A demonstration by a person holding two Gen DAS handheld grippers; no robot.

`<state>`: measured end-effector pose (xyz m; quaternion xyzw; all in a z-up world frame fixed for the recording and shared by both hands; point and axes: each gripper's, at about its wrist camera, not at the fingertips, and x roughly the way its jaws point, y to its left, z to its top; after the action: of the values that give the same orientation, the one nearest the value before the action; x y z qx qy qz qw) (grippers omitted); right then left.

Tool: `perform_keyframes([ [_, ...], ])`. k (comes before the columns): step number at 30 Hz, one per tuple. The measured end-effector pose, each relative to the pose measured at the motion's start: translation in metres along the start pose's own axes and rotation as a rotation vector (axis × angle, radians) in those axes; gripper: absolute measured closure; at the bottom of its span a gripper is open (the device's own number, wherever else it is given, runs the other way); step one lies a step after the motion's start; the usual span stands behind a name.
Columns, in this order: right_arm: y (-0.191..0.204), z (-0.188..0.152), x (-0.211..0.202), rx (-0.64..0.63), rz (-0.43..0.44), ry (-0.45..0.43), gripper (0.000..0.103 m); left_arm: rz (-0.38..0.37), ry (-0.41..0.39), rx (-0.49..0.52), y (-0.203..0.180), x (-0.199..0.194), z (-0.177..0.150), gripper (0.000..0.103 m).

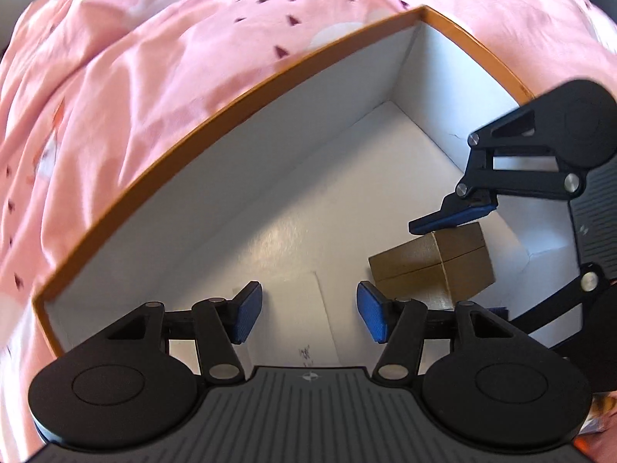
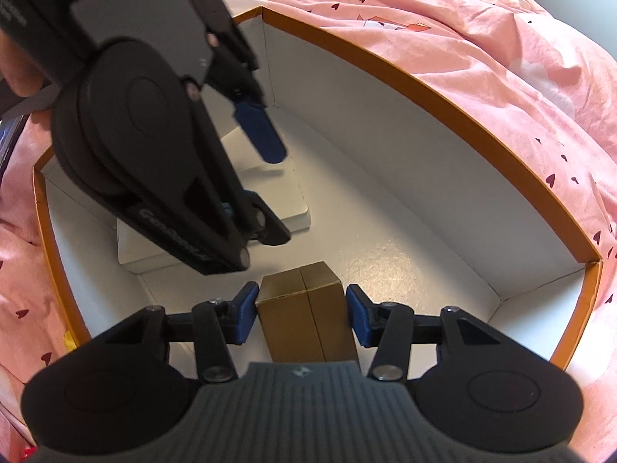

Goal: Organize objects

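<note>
The left wrist camera sits just behind the left gripper (image 1: 309, 318) and looks steeply down, close, into the orange-rimmed box (image 1: 216, 123). Pink bedding (image 1: 135, 58) fills the frame from 9 to 1 o'clock. The right gripper (image 1: 459, 262) enters at 3 o'clock, over the small brown box (image 1: 432, 270).

The right wrist camera rides behind the right gripper (image 2: 302, 318), also tilted steeply down and close. The left gripper (image 2: 266, 177) crosses at 10 o'clock.

Both views share the orange-rimmed box (image 2: 455, 88), the small brown box (image 2: 304, 308) and the pink bedding (image 2: 482, 38).
</note>
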<state>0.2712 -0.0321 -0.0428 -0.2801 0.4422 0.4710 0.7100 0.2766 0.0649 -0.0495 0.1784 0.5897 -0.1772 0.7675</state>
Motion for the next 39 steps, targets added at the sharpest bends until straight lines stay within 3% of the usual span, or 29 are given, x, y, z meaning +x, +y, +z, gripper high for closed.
perform_keyframes([
  [4, -0.001, -0.004, -0.003, -0.021, -0.002, 0.016, 0.045, 0.044, 0.023, 0.087, -0.029, 0.023, 0.006, 0.042],
  [8, 0.000, -0.008, -0.004, -0.046, 0.010, 0.029, 0.039, 0.099, 0.033, 0.140, -0.032, 0.027, 0.014, 0.052],
  [12, 0.002, -0.010, -0.005, -0.080, -0.001, 0.038, 0.039, 0.126, 0.068, 0.141, -0.030, 0.029, 0.013, 0.057],
  [24, 0.003, -0.010, -0.008, -0.122, -0.010, 0.063, 0.042, 0.260, 0.191, 0.096, -0.017, 0.029, -0.011, 0.057],
  [30, 0.004, -0.011, -0.012, -0.131, -0.027, 0.063, 0.044, 0.248, 0.165, 0.093, -0.020, 0.023, -0.016, 0.058],
  [33, 0.006, -0.008, -0.012, -0.151, -0.028, 0.061, 0.049, 0.169, 0.101, 0.027, -0.011, 0.002, -0.020, 0.058],
  [39, 0.024, 0.001, -0.011, -0.265, -0.099, 0.019, 0.053, 0.093, -0.028, -0.063, 0.003, -0.059, -0.035, 0.058],
])
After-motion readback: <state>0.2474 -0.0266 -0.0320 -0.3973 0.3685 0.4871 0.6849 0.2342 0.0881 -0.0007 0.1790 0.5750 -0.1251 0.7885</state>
